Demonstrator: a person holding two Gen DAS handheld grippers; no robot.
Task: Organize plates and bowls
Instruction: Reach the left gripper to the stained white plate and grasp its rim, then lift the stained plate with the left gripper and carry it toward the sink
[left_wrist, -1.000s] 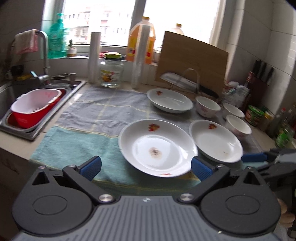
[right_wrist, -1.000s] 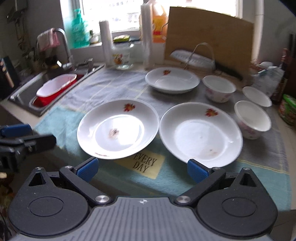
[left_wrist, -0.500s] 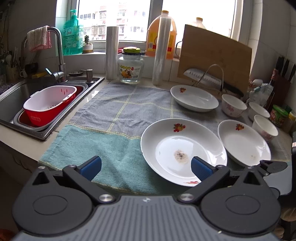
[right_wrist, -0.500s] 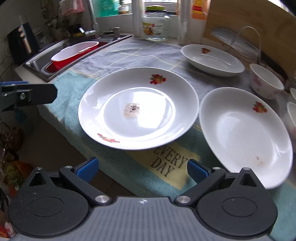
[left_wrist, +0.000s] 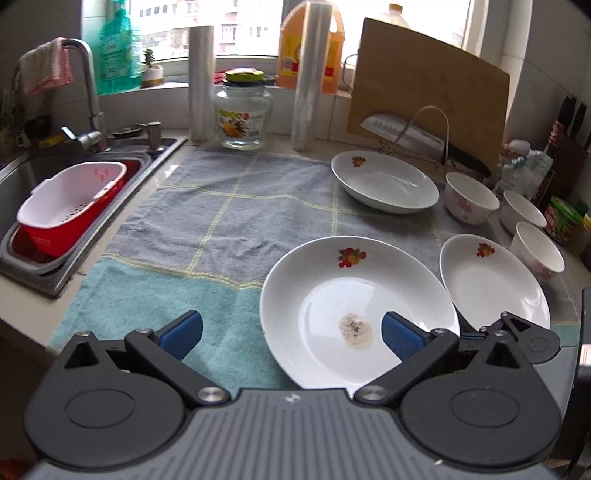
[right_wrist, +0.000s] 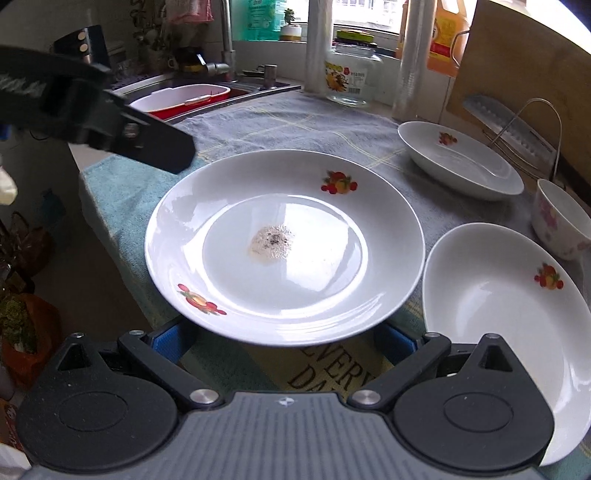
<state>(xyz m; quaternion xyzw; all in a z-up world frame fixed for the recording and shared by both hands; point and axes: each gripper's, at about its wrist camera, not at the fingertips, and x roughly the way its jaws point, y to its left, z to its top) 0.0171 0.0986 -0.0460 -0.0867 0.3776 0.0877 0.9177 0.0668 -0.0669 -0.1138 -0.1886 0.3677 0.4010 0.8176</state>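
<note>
A large white plate (left_wrist: 354, 306) (right_wrist: 284, 243) with fruit prints and a dried speck at its centre lies on the towel (left_wrist: 221, 221). My left gripper (left_wrist: 291, 332) is open just left of it, the right fingertip over its near rim. My right gripper (right_wrist: 280, 343) is open at the plate's near rim, both fingertips partly hidden under that rim. A second plate (left_wrist: 491, 284) (right_wrist: 495, 302) lies to the right and a third (left_wrist: 384, 181) (right_wrist: 458, 158) farther back. Three small white bowls (left_wrist: 471, 197) stand at the far right.
A sink at left holds a red and white strainer basket (left_wrist: 70, 206) under a faucet (left_wrist: 88, 92). A glass jar (left_wrist: 243, 114), plastic rolls, an oil bottle and a wooden board (left_wrist: 428, 92) line the back. The counter's front edge is near the large plate.
Both grippers have come closer to the large plate. The right one has slid in low, so the plate's near rim now covers its fingertips. The dishes have not moved.
</note>
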